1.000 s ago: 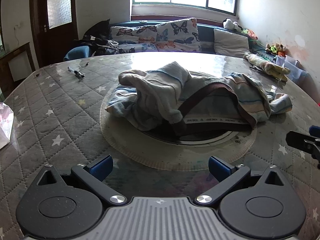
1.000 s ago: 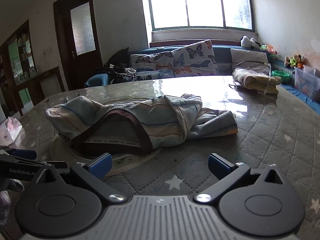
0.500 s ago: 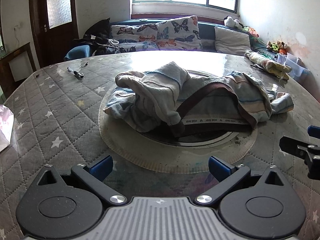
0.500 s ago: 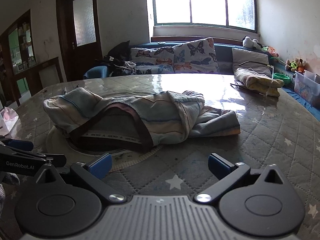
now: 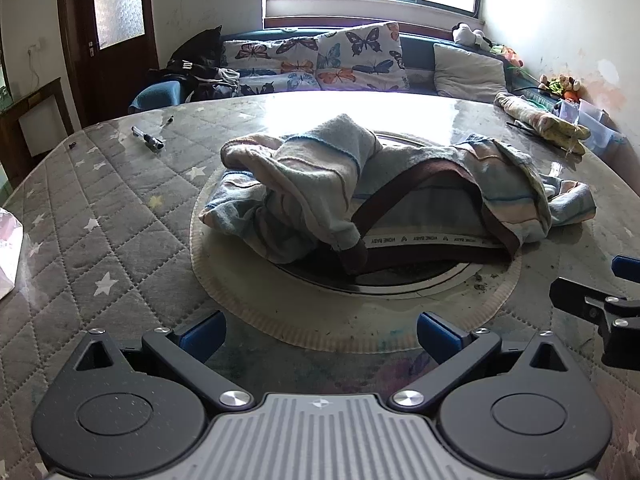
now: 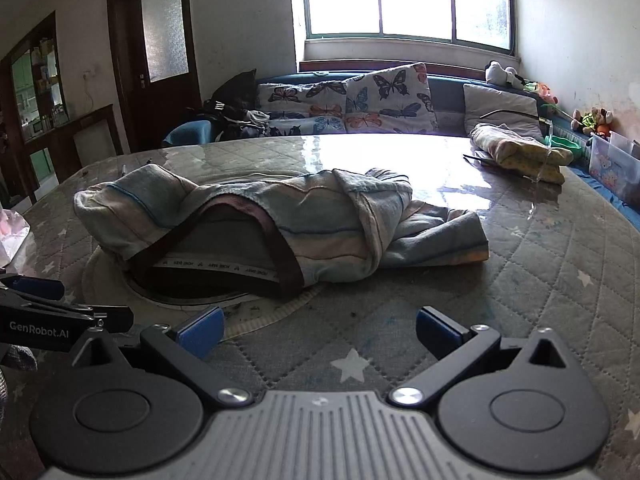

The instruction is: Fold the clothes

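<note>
Both hand-held grippers, left [image 5: 318, 328] and right [image 6: 318, 326], wide apart, empty. Risk: crumpled garment [image 5: 360, 196] bunches, 1 pinch catching several layers.

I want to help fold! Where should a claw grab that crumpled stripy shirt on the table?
Probably the brown hem band of the stripy shirt, coming from the near side. It arches open toward both claws, left and right, giving a free edge to pinch at each end. Both claws are open and empty.
</note>
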